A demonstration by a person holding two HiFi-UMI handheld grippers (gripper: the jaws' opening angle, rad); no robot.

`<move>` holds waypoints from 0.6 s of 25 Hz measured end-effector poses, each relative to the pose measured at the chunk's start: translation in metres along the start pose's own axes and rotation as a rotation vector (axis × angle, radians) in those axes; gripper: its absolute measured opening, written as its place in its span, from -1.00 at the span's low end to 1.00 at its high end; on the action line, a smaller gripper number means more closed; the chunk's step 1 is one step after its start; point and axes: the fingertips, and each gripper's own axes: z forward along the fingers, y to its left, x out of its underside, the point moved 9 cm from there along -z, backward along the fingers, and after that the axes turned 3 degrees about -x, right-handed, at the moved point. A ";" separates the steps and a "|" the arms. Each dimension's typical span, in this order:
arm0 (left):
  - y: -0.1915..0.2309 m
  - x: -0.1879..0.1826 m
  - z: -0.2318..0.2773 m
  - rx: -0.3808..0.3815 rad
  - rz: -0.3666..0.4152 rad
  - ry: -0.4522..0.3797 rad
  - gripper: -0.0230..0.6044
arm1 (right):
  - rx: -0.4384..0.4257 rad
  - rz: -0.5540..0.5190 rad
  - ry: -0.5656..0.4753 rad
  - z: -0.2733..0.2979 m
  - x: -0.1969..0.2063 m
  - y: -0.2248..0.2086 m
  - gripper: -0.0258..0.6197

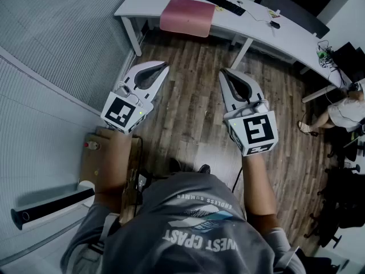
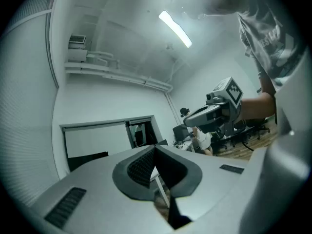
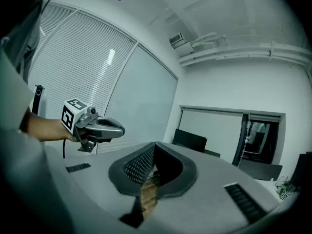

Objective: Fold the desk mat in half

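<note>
Start of task: left gripper (image 1: 159, 72) and right gripper (image 1: 226, 74), both jaws pressed together on nothing. The pink desk mat (image 1: 187, 16) lies on the bench (image 1: 256, 24), well ahead of both jaws and apparently unfolded; the whole fold remains.

Pink desk mat (image 1: 187, 16) on white desk (image 1: 259, 24)
</note>
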 end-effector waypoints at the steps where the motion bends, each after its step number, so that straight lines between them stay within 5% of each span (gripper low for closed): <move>1: 0.001 0.001 -0.001 0.000 -0.002 0.000 -0.87 | 0.000 0.000 0.001 0.001 0.000 0.001 -0.84; 15: 0.030 0.019 -0.008 0.003 -0.028 -0.019 -0.87 | 0.007 0.028 0.005 0.029 0.002 0.011 -0.84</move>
